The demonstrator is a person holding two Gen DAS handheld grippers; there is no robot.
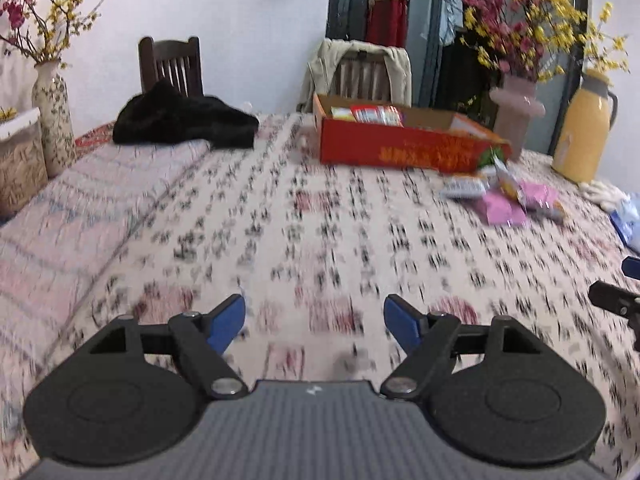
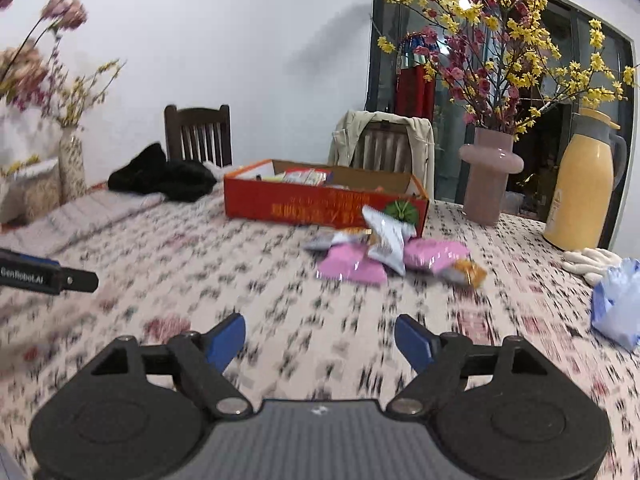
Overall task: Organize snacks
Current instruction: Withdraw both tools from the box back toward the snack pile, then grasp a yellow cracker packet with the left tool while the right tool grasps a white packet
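- My left gripper (image 1: 314, 322) hangs over the patterned tablecloth (image 1: 280, 220), jaws spread wide with nothing between them; it sits well short of the red box (image 1: 400, 148) and to the left of it.
- My right gripper (image 2: 320, 342) is likewise spread wide and empty, above the same cloth, well in front of the box.
- A black garment (image 2: 168, 178) lies on the table to the left of the red box, with a dark wooden chair (image 2: 199, 134) behind it.
- The red box stands open at the far side of the table; packaged snacks (image 2: 306, 176) show inside it.
- A loose pile of snack packets (image 2: 390, 252) lies on the cloth just in front of the box's right corner: a white packet (image 2: 386, 240) on top of pink ones (image 2: 352, 266), and an orange one (image 2: 468, 272) at the right end.
- A pink vase (image 2: 490, 174) of yellow and red blossoms stands right of the box.
- A yellow thermos (image 2: 580, 196) stands right of the vase; white gloves (image 2: 592, 262) and a blue-white bag (image 2: 616, 304) lie further right, near the table edge.
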